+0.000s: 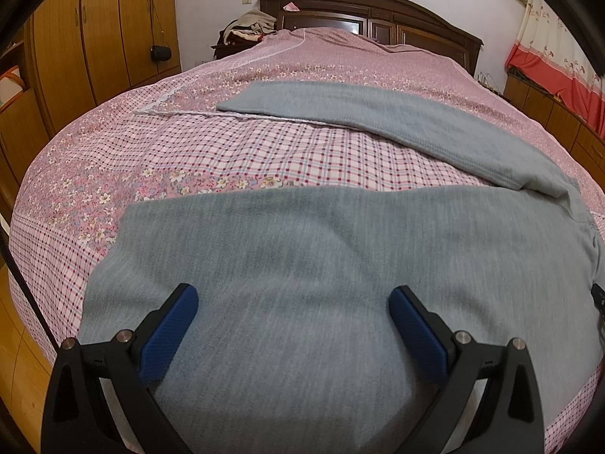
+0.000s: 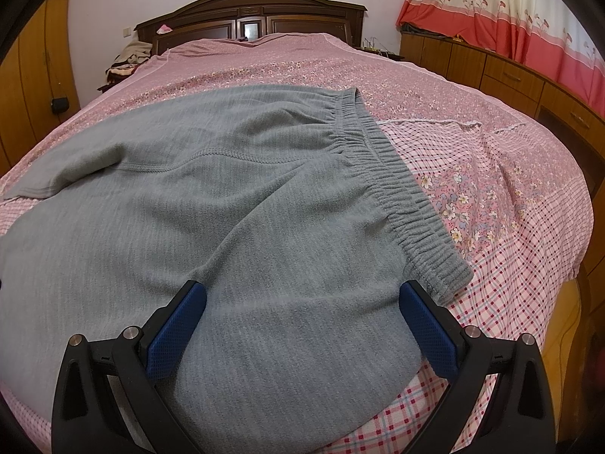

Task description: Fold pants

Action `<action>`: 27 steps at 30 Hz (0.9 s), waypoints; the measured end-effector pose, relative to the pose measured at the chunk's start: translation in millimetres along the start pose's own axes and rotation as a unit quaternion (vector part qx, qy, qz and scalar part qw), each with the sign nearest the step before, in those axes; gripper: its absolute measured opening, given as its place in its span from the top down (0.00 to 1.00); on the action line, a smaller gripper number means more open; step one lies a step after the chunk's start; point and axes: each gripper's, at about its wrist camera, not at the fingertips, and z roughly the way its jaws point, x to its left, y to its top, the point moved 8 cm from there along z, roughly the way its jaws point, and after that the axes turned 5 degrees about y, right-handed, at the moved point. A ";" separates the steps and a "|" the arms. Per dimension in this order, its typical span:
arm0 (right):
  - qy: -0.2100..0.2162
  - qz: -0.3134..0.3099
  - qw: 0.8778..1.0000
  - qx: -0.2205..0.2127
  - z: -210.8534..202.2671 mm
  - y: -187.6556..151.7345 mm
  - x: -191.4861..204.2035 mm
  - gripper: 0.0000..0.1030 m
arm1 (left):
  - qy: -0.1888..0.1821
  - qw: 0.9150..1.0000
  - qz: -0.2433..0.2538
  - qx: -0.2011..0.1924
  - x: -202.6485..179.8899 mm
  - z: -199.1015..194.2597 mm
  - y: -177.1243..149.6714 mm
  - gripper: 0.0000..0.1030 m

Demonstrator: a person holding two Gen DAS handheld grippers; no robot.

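Grippers first: two of them, left gripper (image 1: 293, 302) and right gripper (image 2: 302, 299), each spread wide with blue pads, gripping nothing, over one pair of grey pants (image 2: 211, 204) lying flat on the bed (image 2: 503, 204). Two legs (image 1: 378, 113) splay apart; one elastic waistband (image 2: 393, 174) at right. Farther back, one dark headboard (image 2: 264, 15).
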 end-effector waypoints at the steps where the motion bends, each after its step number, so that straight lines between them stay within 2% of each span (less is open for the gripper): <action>1: 0.000 0.000 1.000 0.000 -0.1 -0.2 0.6 0.00 | -0.001 1.000 -0.001 -0.001 0.2 -0.3 -0.1 0.00; 16: 0.011 -0.006 0.999 0.030 0.0 -0.1 1.7 0.00 | -0.014 1.000 -0.007 0.001 1.9 -5.2 0.9 0.00; 23: 0.010 -0.006 0.998 0.057 -2.2 2.8 2.4 0.00 | -0.005 1.000 0.003 0.017 0.6 -6.3 3.4 0.00; 27: 0.028 0.004 0.997 0.072 -5.5 8.1 0.4 0.00 | 0.006 0.999 0.005 0.034 2.4 -9.7 7.5 0.00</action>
